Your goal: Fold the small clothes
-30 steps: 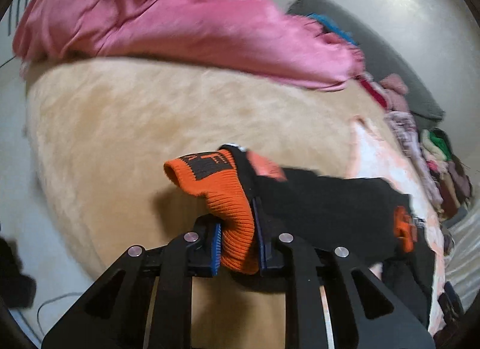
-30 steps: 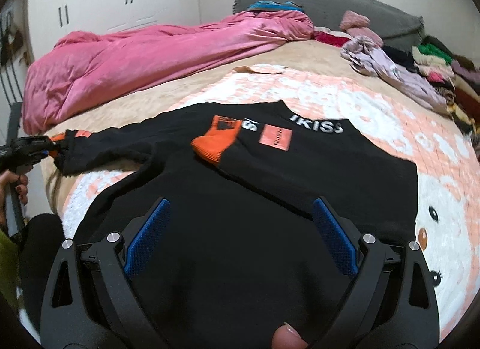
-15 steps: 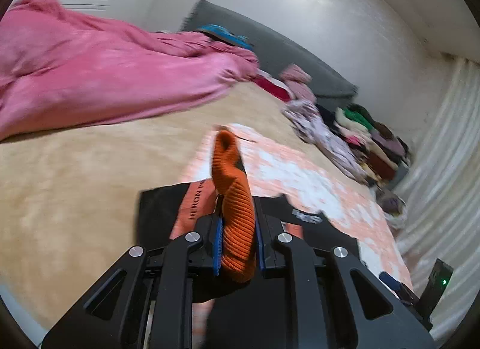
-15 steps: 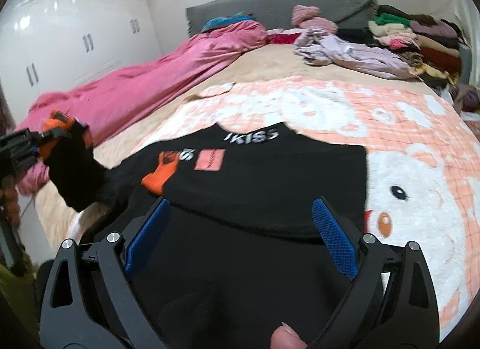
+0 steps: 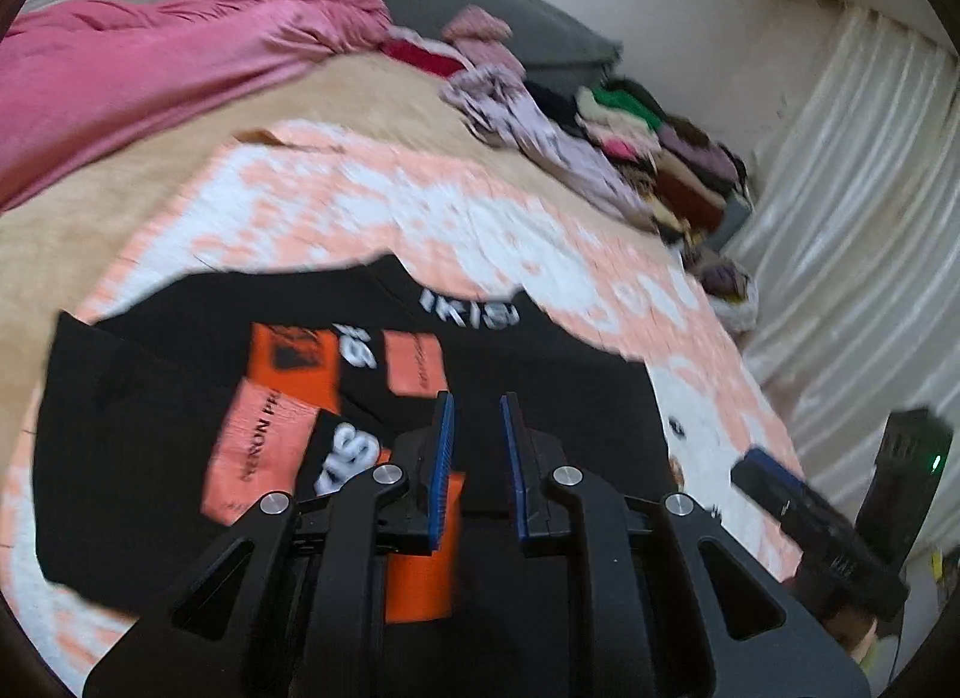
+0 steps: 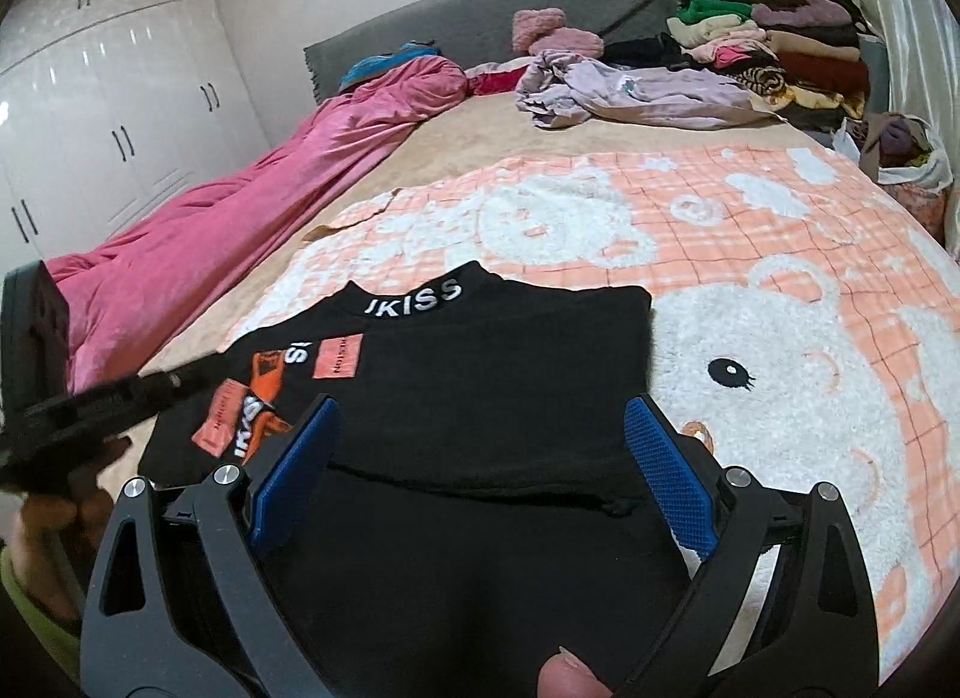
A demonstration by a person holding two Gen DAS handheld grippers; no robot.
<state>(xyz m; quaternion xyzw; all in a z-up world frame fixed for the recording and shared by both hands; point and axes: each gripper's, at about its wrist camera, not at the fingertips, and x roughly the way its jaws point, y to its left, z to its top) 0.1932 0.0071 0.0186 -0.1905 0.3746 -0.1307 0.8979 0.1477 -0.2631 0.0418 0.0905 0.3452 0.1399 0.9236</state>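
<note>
from my left wrist view, the crumpled pink satin-like duvet (image 5: pixel 150 68) runs along the far left of the bed. next to it the tan plush bedspread (image 5: pixel 90 218) gives way to a fleecy peach-and-white checked bear blanket (image 5: pixel 420 206), and on that lies the black knit sweater (image 5: pixel 570 386), spread flat with both sleeves folded over its chest. the ribbed orange cuff (image 5: pixel 420 578) sits just under my left gripper (image 5: pixel 474 458), whose 2 blue-padded jaws stand slightly apart, holding nothing. on the sleeve i read a salmon patch ending in "ron p", blurred, and white letters at the collar.

in the right wrist view the collar reads "ukiss" (image 6: pixel 414 296) in raised white lettering; 2 salmon rectangular patches (image 6: pixel 339 356) carry print too small to read. my right gripper (image 6: pixel 480 470) hovers over the sweater's lower half with its jaws spread wide, empty. farther right, at the headboard, is a heap of folded clothes (image 6: pixel 780 50).
</note>
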